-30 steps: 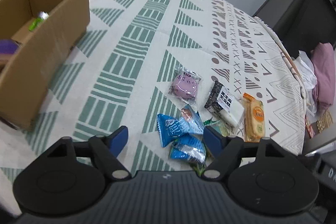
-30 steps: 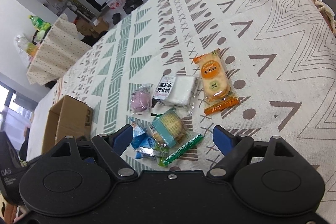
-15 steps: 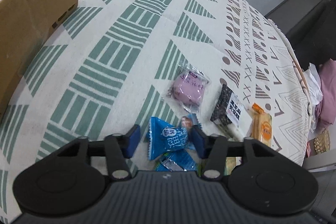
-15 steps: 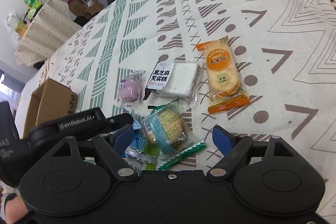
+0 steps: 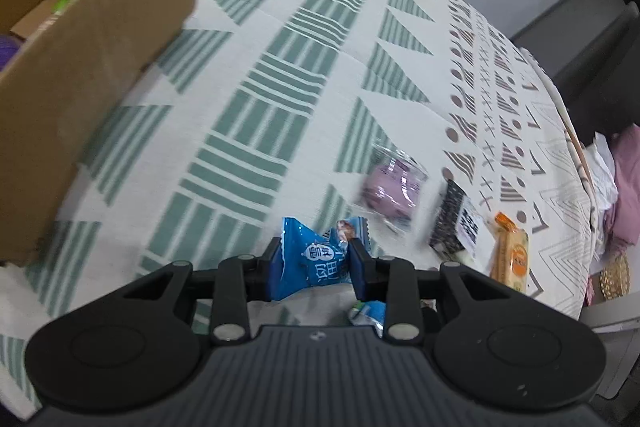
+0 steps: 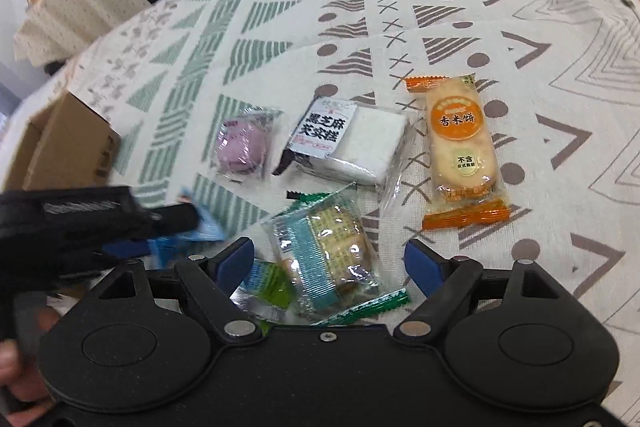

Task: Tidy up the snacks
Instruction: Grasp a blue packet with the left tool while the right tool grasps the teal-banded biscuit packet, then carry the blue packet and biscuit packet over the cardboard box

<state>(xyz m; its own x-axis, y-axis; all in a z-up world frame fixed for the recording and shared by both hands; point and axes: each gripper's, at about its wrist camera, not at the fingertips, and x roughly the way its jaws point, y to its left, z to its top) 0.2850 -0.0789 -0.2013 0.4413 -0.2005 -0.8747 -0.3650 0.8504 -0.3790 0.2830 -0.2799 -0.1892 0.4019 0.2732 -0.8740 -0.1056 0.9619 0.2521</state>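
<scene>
Patterned cloth point(image 5: 256, 115), green triangles and stripes giving way to brown marks at the right of the frame, covers the whole table. Beyond it lie a grey wall, heaped clothes at the right edge and, in the right wrist view, a second draped table with bottles at upper left.

A pick is in hand. The left gripper point(image 5: 312, 267) has just been closing, and its pads now pinch a blue packet point(image 5: 310, 263) at bottom centre of its own view, the wrapper crumpled between them. The right gripper point(image 6: 330, 261) stands wide, holding nothing, with a teal biscuit pack point(image 6: 332, 247) lying between its fingers but not touched.

Higher in that frame sit a purple cake point(image 6: 240, 147), a sesame cake point(image 6: 344, 143) and an orange rice cracker point(image 6: 460, 147), close together. The box point(image 5: 92, 75), open-topped with a few things already inside, fills the upper left of the left wrist view, well apart from the pile.

Next, I judge, the blue packet must be lifted clear and carried up-left over the box wall before release; the right claw has only to close on the biscuit pack.
</scene>
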